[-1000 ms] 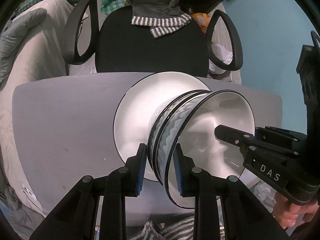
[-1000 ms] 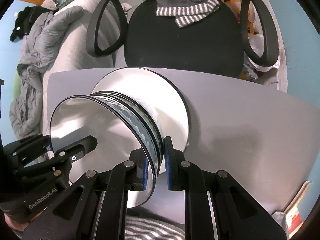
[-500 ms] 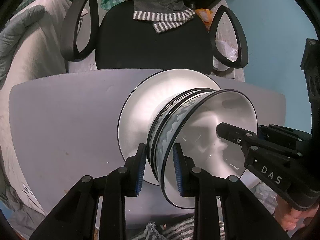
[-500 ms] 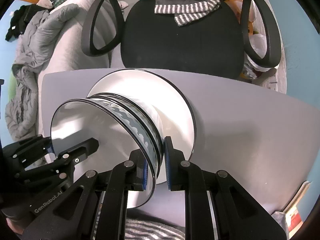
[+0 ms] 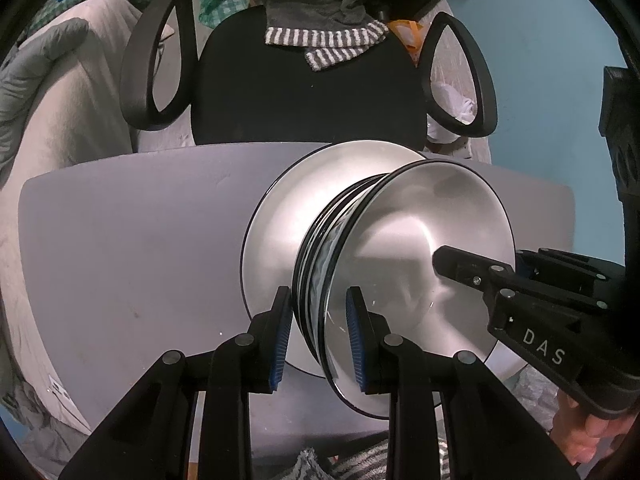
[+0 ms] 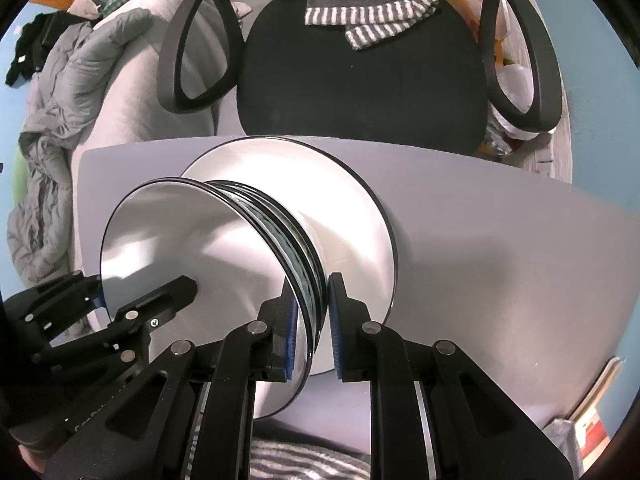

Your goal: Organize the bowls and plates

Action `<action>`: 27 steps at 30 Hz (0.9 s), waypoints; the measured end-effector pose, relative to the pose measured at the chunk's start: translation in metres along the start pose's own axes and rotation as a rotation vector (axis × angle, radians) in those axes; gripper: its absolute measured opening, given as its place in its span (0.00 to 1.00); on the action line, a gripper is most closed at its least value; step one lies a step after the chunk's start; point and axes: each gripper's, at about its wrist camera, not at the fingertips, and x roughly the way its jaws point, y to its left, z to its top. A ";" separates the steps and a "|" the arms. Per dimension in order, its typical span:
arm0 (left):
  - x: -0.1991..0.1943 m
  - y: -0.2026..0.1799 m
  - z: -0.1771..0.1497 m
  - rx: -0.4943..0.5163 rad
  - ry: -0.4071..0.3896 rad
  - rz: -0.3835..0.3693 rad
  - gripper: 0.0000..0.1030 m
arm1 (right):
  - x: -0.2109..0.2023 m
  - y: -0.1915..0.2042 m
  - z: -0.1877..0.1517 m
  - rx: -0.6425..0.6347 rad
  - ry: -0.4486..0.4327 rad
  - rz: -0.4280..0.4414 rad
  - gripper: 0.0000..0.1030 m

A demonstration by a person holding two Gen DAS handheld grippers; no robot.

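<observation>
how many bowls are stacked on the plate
2 rims show, nested in one stack on the plate; more could be hidden inside. The left gripper and right gripper straddle opposite sides of the rims.

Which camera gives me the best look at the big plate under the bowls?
The left wrist view: the plate shows a broad open face left of the bowl stack. In the right wrist view the plate is visible right of the stack, but the right claw covers its near edge.
</observation>
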 end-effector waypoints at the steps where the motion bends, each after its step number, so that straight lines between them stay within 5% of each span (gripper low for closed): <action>1: 0.000 0.000 0.000 0.002 -0.003 -0.001 0.26 | 0.000 0.000 0.000 0.000 -0.002 0.000 0.16; 5: 0.000 0.001 -0.004 0.010 -0.018 0.018 0.45 | -0.001 0.000 -0.002 -0.007 -0.014 0.008 0.25; 7: -0.003 0.002 -0.007 0.011 -0.038 0.029 0.50 | -0.004 0.001 -0.005 -0.017 -0.038 -0.014 0.45; 10: -0.010 0.006 -0.012 0.011 -0.050 0.023 0.53 | -0.012 0.000 -0.011 -0.016 -0.085 -0.048 0.62; 18: -0.058 0.010 -0.034 0.002 -0.157 -0.021 0.77 | -0.045 -0.009 -0.035 0.008 -0.176 -0.039 0.63; 22: -0.082 0.004 -0.052 0.016 -0.192 -0.054 0.78 | -0.068 -0.003 -0.053 -0.009 -0.223 -0.024 0.63; 27: -0.110 -0.002 -0.080 0.038 -0.270 -0.002 0.78 | -0.108 0.010 -0.079 -0.029 -0.328 -0.063 0.63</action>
